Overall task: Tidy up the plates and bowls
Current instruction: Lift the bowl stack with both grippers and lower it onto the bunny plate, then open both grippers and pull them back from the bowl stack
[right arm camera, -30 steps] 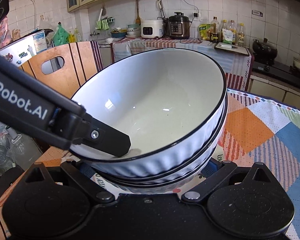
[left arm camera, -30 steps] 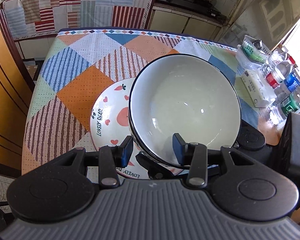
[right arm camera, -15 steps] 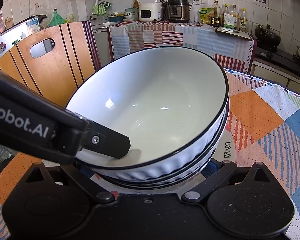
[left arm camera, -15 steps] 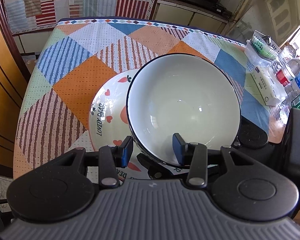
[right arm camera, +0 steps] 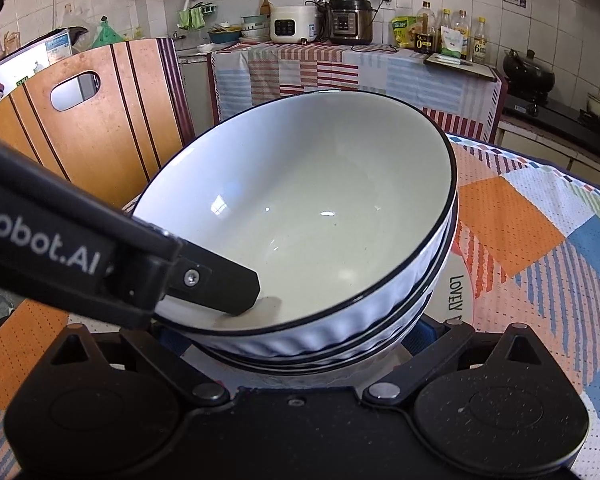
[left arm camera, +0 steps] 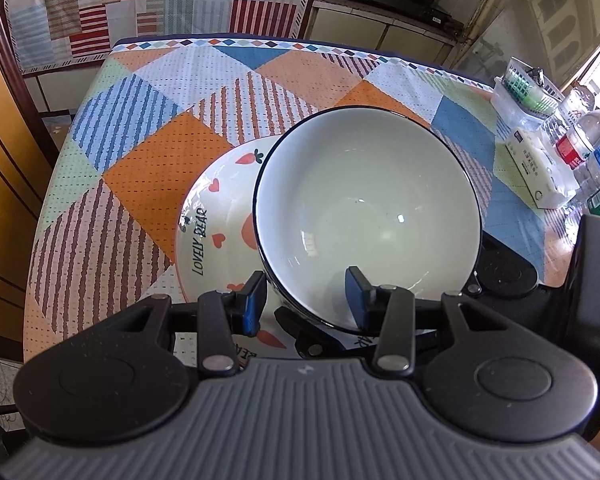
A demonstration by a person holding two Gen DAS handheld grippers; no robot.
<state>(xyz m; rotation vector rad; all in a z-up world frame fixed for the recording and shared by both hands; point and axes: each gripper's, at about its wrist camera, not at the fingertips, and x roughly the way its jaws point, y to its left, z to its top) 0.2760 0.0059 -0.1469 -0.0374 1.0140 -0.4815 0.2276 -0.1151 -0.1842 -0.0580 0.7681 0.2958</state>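
Note:
A stack of white ribbed bowls with black rims [left arm camera: 364, 208] [right arm camera: 300, 216] hangs tilted just above a cartoon plate [left arm camera: 216, 216] [right arm camera: 460, 296] lettered LOVELY BEAR. My left gripper [left arm camera: 306, 300] is shut on the stack's near wall, one pad outside and one inside; its inner finger [right arm camera: 228, 288] rests in the top bowl. My right gripper [right arm camera: 292, 340] straddles the lowest bowl with its jaws wide. Blue pads press the bowl's sides, mostly hidden under it. Its body [left arm camera: 500, 272] shows at the bowls' right. I cannot tell whether the stack touches the plate.
The table carries a patchwork cloth [left arm camera: 160, 152]. At its right edge stand water bottles [left arm camera: 580, 140], a white box [left arm camera: 536, 176] and a small basket [left arm camera: 524, 88]. A wooden chair back [right arm camera: 96, 120] rises beyond the table, and behind it stands a counter with cookers [right arm camera: 320, 20].
Both grippers and the bowl stack have sunk a little toward the plate and table. The grips look unchanged.

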